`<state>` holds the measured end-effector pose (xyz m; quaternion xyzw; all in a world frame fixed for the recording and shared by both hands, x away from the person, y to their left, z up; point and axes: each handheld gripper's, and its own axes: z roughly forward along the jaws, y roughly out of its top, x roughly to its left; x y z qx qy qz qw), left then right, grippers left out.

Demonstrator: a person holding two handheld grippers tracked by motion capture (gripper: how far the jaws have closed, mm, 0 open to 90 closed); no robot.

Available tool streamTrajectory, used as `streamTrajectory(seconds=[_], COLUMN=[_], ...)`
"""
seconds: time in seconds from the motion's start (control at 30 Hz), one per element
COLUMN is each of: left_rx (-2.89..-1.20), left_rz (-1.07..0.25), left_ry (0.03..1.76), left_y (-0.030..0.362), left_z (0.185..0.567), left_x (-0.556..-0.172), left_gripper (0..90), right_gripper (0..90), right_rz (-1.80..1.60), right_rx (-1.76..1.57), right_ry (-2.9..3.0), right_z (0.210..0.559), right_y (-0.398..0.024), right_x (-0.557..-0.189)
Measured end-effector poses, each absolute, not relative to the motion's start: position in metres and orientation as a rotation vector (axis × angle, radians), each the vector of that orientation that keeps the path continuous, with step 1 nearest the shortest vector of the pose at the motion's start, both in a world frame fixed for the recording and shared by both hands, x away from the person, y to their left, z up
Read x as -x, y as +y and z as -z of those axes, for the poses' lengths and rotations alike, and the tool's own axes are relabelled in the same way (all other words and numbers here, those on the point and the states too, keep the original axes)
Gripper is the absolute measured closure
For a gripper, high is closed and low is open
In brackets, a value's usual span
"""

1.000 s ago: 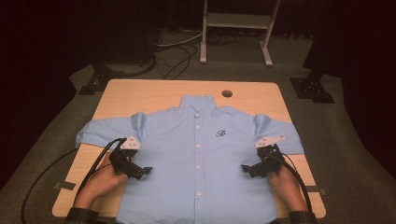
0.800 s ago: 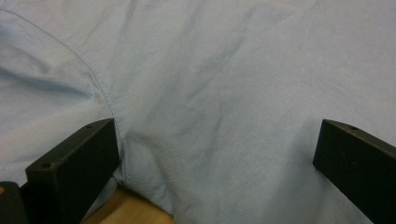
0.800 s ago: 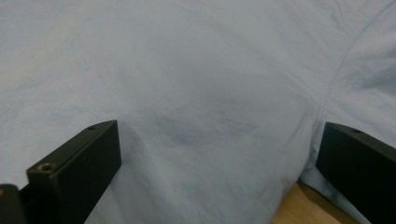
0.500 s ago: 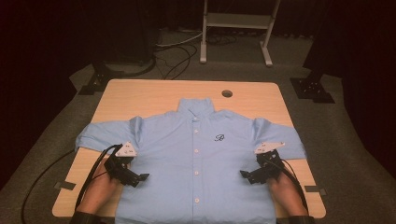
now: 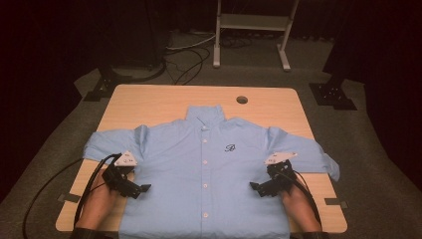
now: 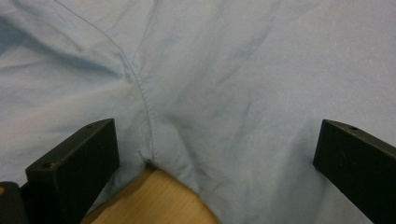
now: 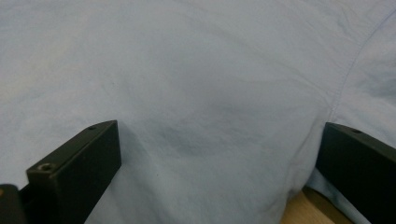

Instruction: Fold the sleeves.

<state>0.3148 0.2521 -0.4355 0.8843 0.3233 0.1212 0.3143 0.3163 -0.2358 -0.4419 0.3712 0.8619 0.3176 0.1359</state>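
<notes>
A light blue button-up shirt [image 5: 209, 164] lies flat, front up, on the wooden table [image 5: 164, 102], collar at the far side and sleeves spread. My left gripper [image 5: 142, 190] rests at the shirt's left side below the armpit, jaws wide open. In the left gripper view the sleeve seam of the shirt [image 6: 144, 93] runs between the jaws, with bare wood just under it. My right gripper [image 5: 256, 188] sits at the shirt's right side, open too. The right gripper view has smooth shirt cloth [image 7: 201, 93] between the jaws. Neither gripper holds anything.
A round cable hole [image 5: 242, 99] sits near the table's far edge. Black cables [image 5: 50, 194] trail off the left side. A white metal stand [image 5: 251, 30] and dark tripod feet [image 5: 333, 94] stand on the floor behind the table.
Both grippers have slid toward the near edge along the shirt's sides, and the shirt body has shifted slightly nearer. Both stay open.
</notes>
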Motion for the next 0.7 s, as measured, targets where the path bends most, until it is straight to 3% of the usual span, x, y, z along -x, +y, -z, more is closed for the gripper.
streamTrajectory(seconds=[0.3, 0.43, 0.7], left_rx=[-2.283, -2.211, -2.301], left_rz=[-0.316, -0.252, -0.236], left_ry=[0.868, 0.784, 0.785], left_y=[0.258, 0.253, 0.237], left_z=[0.430, 0.421, 0.435], left_x=[-0.314, -0.309, -0.313], left_gripper=[0.0, 0.0, 0.0], right_gripper=[0.0, 0.0, 0.0], right_rz=[-0.924, -0.928, -0.932], right_rx=[-1.071, -1.066, -1.067], right_ry=[2.493, 2.493, 2.491], right_z=[0.442, 0.442, 0.443], right_y=[-0.231, -0.230, -0.230], right_x=[-0.319, -0.319, -0.319])
